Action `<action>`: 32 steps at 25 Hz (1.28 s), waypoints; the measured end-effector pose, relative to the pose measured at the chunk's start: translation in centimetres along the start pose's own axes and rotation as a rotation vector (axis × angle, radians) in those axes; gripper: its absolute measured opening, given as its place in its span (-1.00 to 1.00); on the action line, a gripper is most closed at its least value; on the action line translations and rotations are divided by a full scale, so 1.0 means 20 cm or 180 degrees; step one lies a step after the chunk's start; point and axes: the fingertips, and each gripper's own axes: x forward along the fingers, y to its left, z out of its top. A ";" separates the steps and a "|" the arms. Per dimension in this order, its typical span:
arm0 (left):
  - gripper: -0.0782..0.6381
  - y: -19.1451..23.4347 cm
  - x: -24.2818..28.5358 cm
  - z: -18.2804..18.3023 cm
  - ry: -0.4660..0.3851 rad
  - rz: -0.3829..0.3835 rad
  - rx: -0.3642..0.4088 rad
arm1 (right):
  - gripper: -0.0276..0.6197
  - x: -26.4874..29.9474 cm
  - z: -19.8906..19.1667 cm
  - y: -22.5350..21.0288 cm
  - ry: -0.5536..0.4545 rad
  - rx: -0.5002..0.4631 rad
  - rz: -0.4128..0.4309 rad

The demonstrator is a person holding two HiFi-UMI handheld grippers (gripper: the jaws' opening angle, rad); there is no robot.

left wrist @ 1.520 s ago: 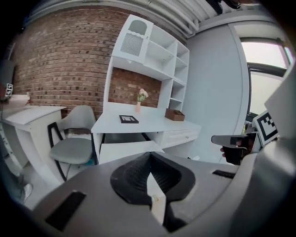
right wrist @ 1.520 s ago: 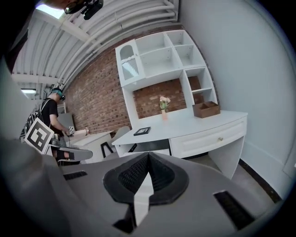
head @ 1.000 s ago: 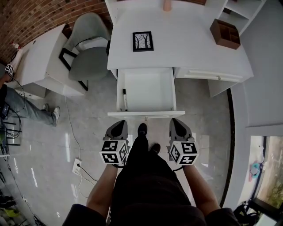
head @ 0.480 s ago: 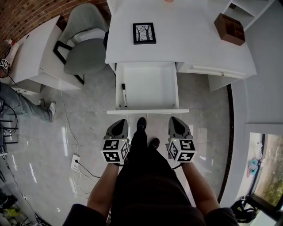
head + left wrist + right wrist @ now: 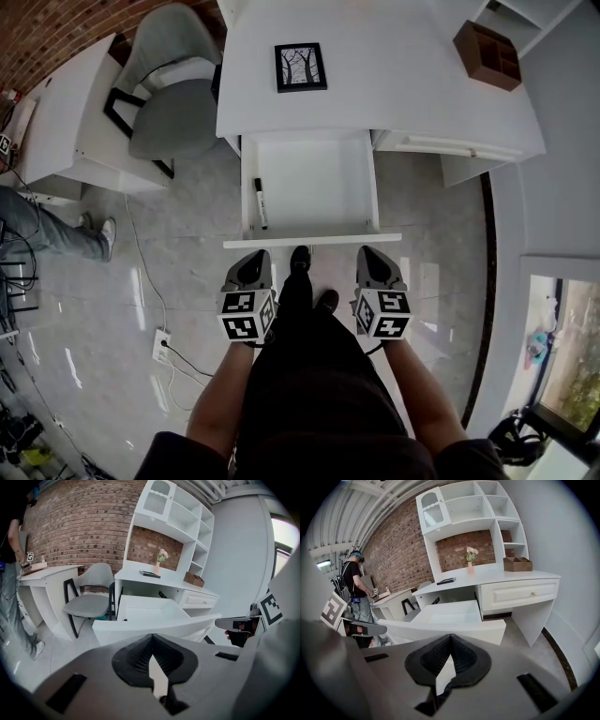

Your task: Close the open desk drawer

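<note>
Closer now, both grippers have edged up to the drawer (image 5: 314, 173), which stands pulled wide open from the white desk (image 5: 403, 89), a black marker (image 5: 261, 203) along its left wall. Left gripper (image 5: 251, 257) and right gripper (image 5: 376, 255) sit just beside its front panel, jaws pressed together, holding nothing.

Our right gripper (image 5: 450, 637) has its jaws pressed together with nothing between them, pointing at the open drawer (image 5: 450, 613). The drawer front (image 5: 454, 631) runs across just past the jaw tips, and we honestly can't tell if they touch it. Farther back, the white desk (image 5: 520, 577) has a wooden box (image 5: 517, 564) on the right, a little vase of flowers (image 5: 470, 557) and a dark flat frame (image 5: 446, 581). There's a brick wall (image 5: 393, 550) behind and a person (image 5: 355, 585) standing far left.
</note>
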 end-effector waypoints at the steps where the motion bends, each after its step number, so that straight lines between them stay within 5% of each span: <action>1: -0.76 0.00 0.01 0.00 0.0015 -0.0004 0.0018 | -0.90 0.00 0.00 0.00 0.0010 -0.0008 -0.0009; 32: -0.76 0.08 0.26 0.24 0.0085 0.0018 0.0039 | -0.90 0.29 0.21 -0.09 0.0065 -0.0168 -0.0017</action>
